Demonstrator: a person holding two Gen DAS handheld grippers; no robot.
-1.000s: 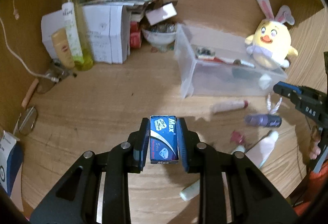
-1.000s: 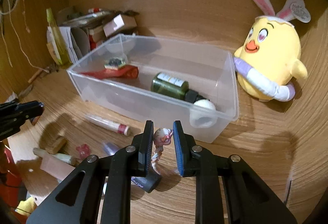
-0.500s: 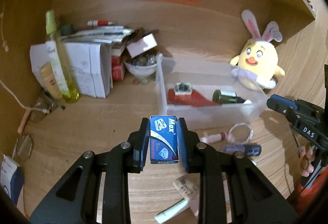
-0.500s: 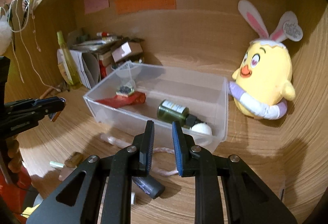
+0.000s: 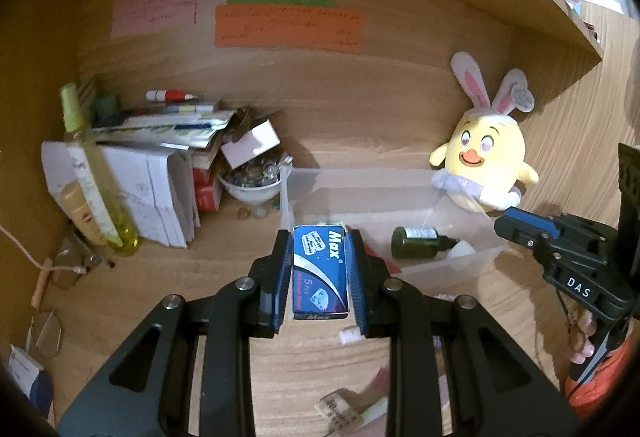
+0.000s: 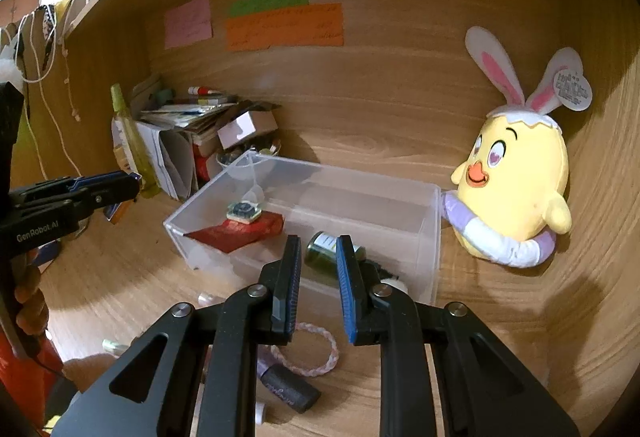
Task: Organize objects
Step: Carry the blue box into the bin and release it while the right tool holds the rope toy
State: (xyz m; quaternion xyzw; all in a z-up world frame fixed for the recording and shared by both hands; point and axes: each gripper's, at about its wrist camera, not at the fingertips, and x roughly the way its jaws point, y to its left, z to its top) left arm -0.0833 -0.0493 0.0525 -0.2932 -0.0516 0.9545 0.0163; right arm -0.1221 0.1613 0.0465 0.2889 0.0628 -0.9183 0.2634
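Observation:
My left gripper (image 5: 319, 237) is shut on a small blue "Max" box (image 5: 319, 273), held upright above the desk in front of the clear plastic bin (image 5: 360, 173). The bin (image 6: 434, 237) holds a dark green bottle (image 6: 324, 251), a red packet (image 6: 236, 233) and a small square item. My right gripper (image 6: 318, 243) hangs over the bin's near wall, shut to a narrow gap with nothing between the pads. A pink braided bracelet (image 6: 320, 361) lies on the desk below it. The right gripper (image 5: 516, 223) also shows at the right of the left wrist view.
A yellow bunny-eared plush (image 6: 520, 177) leans against the bin's right end. Papers, small boxes, a bowl of glass beads (image 5: 250, 183) and a tall yellow-green bottle (image 5: 100, 197) crowd the back left. A purple tube (image 6: 288, 387) and small cosmetics lie on the desk in front.
Both grippers have risen and now look further up the back wall. The bracelet that was between the right jaws a second ago lies on the desk. The left still holds the blue box.

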